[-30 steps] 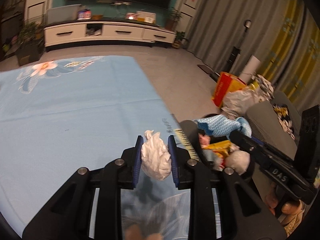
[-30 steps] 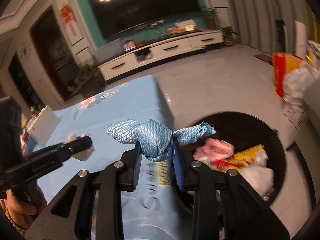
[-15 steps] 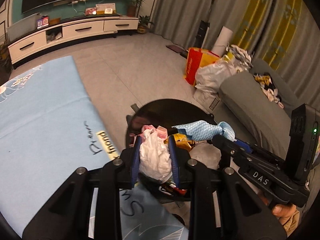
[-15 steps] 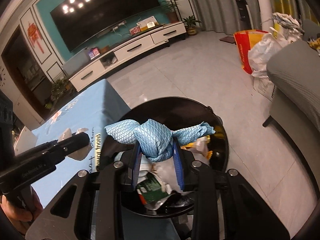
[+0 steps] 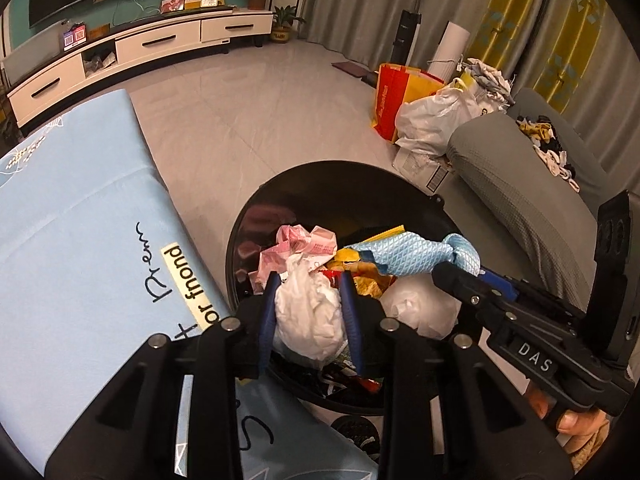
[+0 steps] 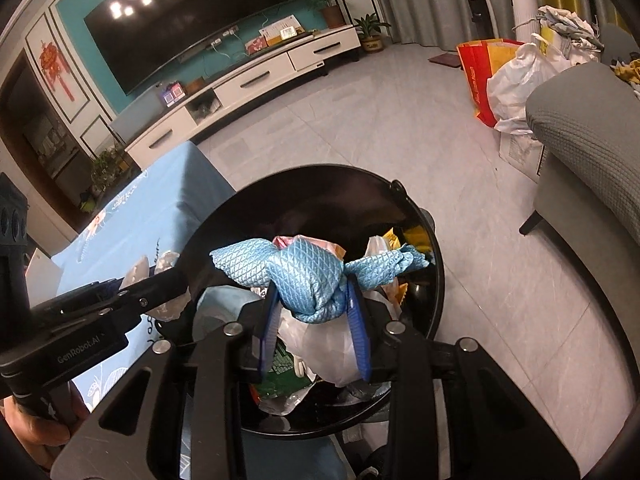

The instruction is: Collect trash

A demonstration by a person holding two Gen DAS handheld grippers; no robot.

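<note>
Between the blue pads of the left gripper (image 5: 311, 309) sits a crumpled white tissue (image 5: 310, 316); the jaws are opening, yet the wad is not yet free of the pads. Between the pads of the right gripper (image 6: 314, 312) sits a knotted blue cloth (image 6: 308, 276), its jaws likewise opening, the knot between them and both loose ends sticking out to left and right. Both loads hang directly above the mouth of a round black bin (image 5: 400, 176), which stands on the floor just beside the near right corner of a table under a light blue tablecloth (image 5: 72, 240).

Step in hand: release of both pieces of trash into the bin. By judgement, the next move calls for the jaws to spread until each piece falls clear, then for both grippers to lift away without snagging the cloth's ends on the rim.

Materials and shapes: the tissue is soft, creased and irregular; the cloth is woven with a raised diamond pattern and tied into a firm central knot. The bin is glossy, smooth-walled and already holds pink crumpled paper (image 5: 304, 240), yellow wrappers and white plastic. The tablecloth is smooth, printed with dark script. Farther right stand a grey textured sofa (image 5: 520, 184) and a pile of plastic bags (image 5: 432, 116) on pale floor tiles.
</note>
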